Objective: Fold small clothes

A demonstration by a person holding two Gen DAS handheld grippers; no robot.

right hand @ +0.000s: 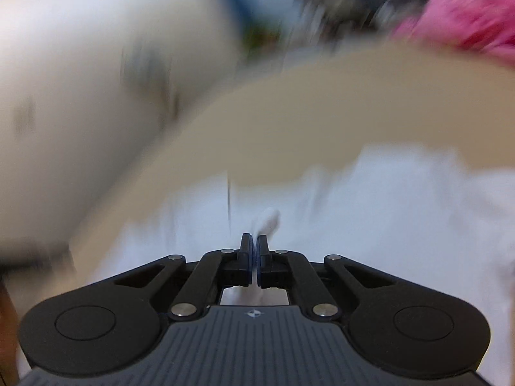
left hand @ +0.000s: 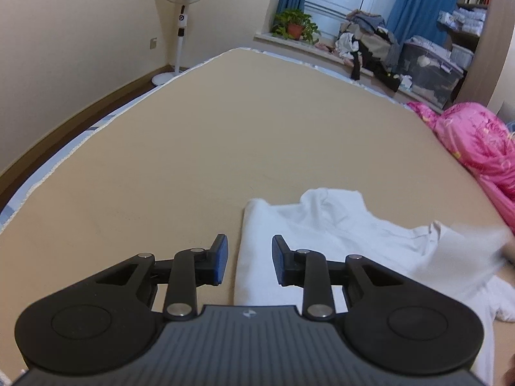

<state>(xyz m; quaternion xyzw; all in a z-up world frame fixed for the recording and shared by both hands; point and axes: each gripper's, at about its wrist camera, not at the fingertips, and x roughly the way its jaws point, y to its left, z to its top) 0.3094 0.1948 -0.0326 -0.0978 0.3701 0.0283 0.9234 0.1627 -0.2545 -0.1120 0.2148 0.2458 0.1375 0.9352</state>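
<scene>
Beige bedding (left hand: 225, 135) fills the space ahead of both tools. We hold the left gripper (left hand: 249, 263) tilted down over it with its jaws apart and nothing pinched; the folded left edge of the white garment (left hand: 322, 234) lies on the sheet below the gap, and the pads do not press it. Rightward from there the cloth spreads out crumpled, and its far right end dissolves into blur, so we cannot tell what lifts it. Beyond the garment to the right lies a pink quilt (left hand: 476, 141), cut off by the frame edge. Far ahead stand a fan (left hand: 182, 16) and a potted plant (left hand: 294, 25).

Our right gripper (right hand: 254, 254) has its jaws pressed together on a pinch of the white garment (right hand: 267, 220). Everything past its fingertips is smeared by motion; only white cloth, beige sheet and a pink patch can be told.
</scene>
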